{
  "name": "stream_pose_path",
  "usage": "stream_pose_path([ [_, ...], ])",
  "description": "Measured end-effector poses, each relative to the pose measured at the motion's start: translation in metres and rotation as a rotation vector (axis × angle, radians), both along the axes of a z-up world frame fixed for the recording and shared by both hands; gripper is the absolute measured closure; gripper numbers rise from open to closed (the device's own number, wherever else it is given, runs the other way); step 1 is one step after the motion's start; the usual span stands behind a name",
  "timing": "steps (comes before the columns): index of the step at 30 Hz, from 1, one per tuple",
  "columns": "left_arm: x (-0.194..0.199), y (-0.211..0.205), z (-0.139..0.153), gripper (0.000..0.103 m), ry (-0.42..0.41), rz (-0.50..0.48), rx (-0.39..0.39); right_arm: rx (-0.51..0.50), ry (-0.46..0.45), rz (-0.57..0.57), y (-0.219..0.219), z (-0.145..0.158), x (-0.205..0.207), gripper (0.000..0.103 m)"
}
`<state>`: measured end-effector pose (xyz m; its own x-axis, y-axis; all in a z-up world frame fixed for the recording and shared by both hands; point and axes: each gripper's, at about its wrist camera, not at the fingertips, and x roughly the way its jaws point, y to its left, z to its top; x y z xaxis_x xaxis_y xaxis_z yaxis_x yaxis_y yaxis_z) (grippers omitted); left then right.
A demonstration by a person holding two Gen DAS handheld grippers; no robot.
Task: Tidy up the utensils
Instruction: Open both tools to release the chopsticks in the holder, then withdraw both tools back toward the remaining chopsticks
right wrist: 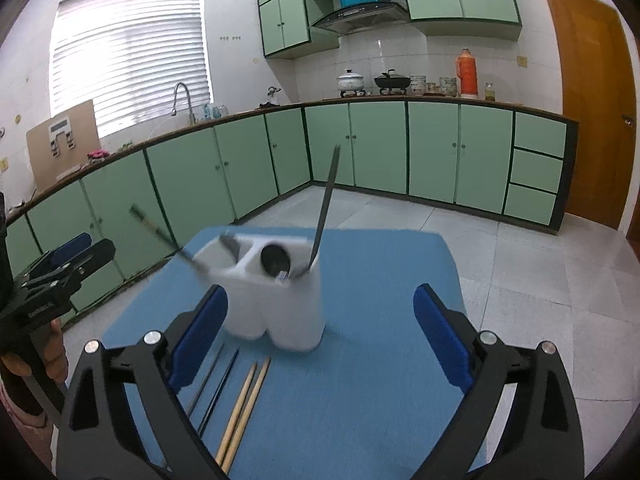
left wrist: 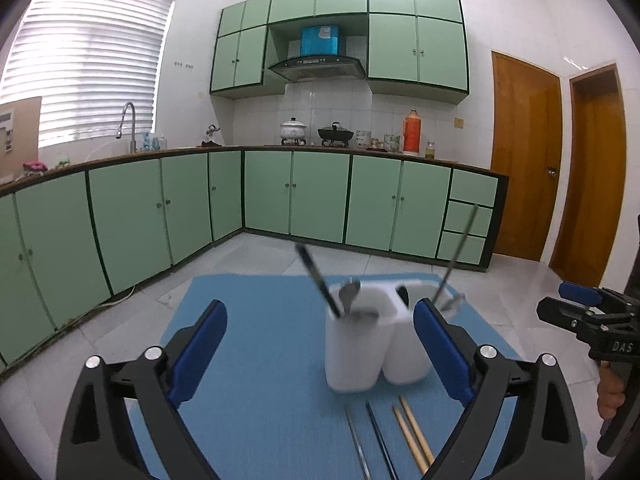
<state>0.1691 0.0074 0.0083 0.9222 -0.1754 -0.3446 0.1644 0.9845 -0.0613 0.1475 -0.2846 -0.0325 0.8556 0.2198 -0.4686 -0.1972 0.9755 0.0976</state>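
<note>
I hold my left gripper (left wrist: pixel 320 344) and right gripper (right wrist: pixel 320 332) wide and empty. 4 chopsticks (right wrist: pixel 236 400) lie on the blue mat (right wrist: pixel 360 380), unsorted, just before the white holder (right wrist: pixel 276 292), so I judge they go in next.

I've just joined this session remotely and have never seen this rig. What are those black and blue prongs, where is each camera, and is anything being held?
No robot: a person holds a hand gripper in each hand, each with a camera looking along its blue-padded fingers. One picture is from the left gripper, the other from the right gripper. Both are open and hold nothing. On the blue mat stands a white two-compartment holder with utensils in it. In front lie two wooden chopsticks and two dark chopsticks.
</note>
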Motion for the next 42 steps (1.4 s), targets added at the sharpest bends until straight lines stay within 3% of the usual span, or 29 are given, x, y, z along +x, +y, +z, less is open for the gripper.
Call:
stream_pose_path([
  [5,-0.032,0.004,-0.025,0.010,0.035,0.008,0.003,0.015,0.023,-0.011,0.005,-0.022,-0.030,0.010],
  [17,-0.108,0.002,-0.094,0.010,0.147,0.002,0.096,-0.021,0.085,-0.062,0.033,-0.089,-0.104,0.009],
  [27,-0.152,0.001,-0.118,0.010,0.158,-0.004,0.113,-0.032,0.097,-0.070,0.050,-0.123,-0.147,0.010],
  [28,-0.155,0.001,-0.119,0.010,0.158,0.000,0.112,-0.037,0.095,-0.065,0.053,-0.126,-0.150,0.012],
  [30,-0.160,0.003,-0.123,0.010,0.164,0.007,0.105,-0.053,0.097,-0.055,0.060,-0.131,-0.155,0.025],
  [35,-0.167,0.009,-0.127,0.010,0.175,0.019,0.090,-0.102,0.096,-0.036,0.072,-0.140,-0.164,0.036],
  [42,-0.172,0.008,-0.130,0.010,0.181,0.012,0.091,-0.144,0.097,-0.024,0.079,-0.147,-0.168,0.042],
])
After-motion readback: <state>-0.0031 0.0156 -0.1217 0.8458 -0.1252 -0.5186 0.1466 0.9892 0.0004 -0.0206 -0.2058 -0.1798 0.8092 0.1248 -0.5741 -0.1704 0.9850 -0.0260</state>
